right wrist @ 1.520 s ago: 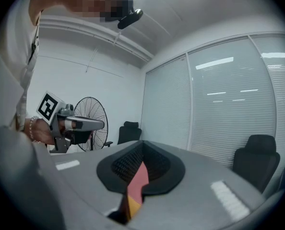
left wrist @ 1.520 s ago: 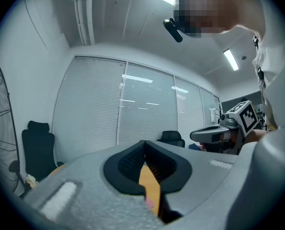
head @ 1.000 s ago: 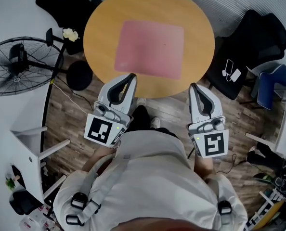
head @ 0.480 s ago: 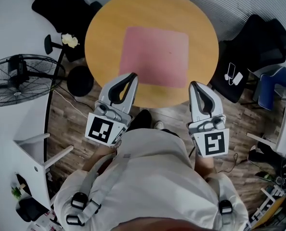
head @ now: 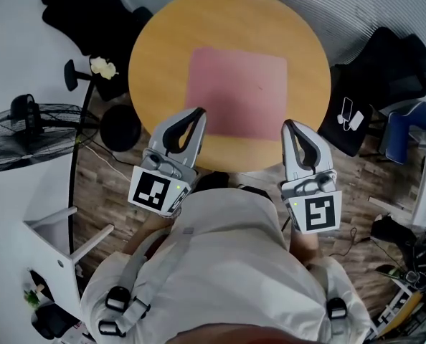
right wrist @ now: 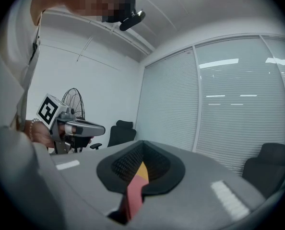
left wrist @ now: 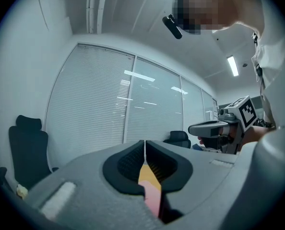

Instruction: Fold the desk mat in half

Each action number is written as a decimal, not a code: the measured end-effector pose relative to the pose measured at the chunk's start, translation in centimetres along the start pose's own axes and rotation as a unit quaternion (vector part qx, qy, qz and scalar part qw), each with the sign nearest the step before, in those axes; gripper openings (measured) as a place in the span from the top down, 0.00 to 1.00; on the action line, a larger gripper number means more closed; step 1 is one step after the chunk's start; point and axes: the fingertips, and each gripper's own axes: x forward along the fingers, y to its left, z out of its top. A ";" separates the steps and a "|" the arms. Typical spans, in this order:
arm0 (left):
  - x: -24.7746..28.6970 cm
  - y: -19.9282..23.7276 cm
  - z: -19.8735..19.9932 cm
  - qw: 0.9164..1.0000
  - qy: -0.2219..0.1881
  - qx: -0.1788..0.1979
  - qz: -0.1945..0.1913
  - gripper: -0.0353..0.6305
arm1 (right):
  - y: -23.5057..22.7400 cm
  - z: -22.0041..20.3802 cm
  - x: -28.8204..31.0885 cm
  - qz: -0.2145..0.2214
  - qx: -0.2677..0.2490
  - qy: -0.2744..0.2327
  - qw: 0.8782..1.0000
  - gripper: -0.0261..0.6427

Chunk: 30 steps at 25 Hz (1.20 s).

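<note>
**Both claws closed, desk mat still flat**

The pink desk mat (head: 238,92) lies unfolded on the round wooden bench (head: 163,49), closer to its near edge than its far one. The left claw (head: 196,113) and right claw (head: 288,125) reach in over that near edge, one at each near corner of the mat. Each has its jaws pressed together, gripping nothing. Whether either tip touches the mat cannot be told.
</note>
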 end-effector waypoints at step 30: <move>1.1 9.9 -22.2 0.981 0.179 -0.062 0.050 0.85 | 1.4 0.5 4.8 -0.015 0.012 -0.008 1.000 0.95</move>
